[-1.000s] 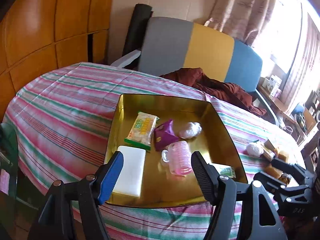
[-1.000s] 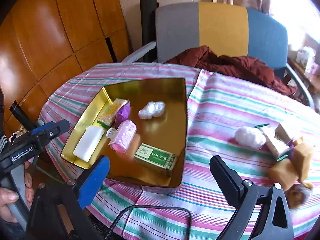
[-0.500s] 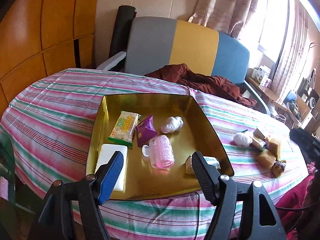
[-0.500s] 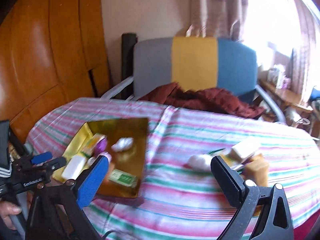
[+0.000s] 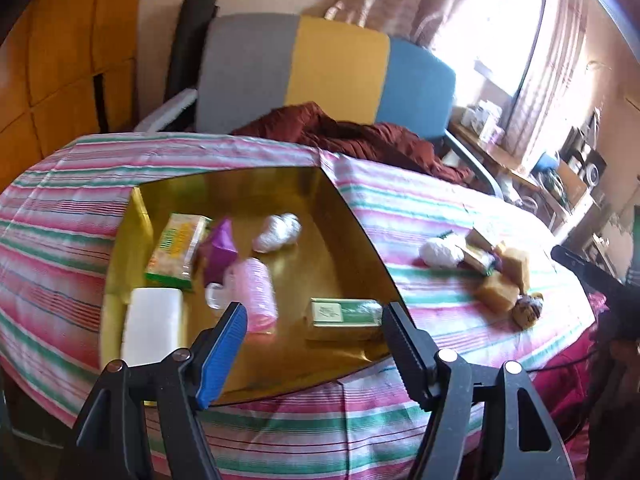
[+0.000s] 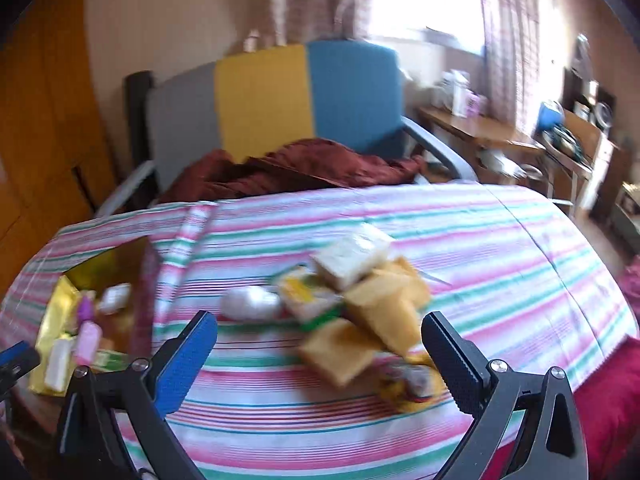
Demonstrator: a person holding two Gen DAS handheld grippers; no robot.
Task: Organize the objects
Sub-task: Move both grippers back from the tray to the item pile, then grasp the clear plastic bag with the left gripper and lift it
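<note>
Both tools (image 5: pixel 314 316) (image 6: pixel 320 330) agape, empty; gold tray (image 5: pixel 344 216) below left one

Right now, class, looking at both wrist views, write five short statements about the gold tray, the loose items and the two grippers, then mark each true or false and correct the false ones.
1. The shiny gold square tray sits on the pink and green striped tablecloth. True.
2. The pink ribbed plastic cup stands outside the tray. False: it lies on its side inside it.
3. The left gripper is shut on the green rectangular box. False: it is open and empty.
4. The yellow-brown sponge blocks lie on the cloth, outside the tray. True.
5. The right gripper is open. True.
</note>
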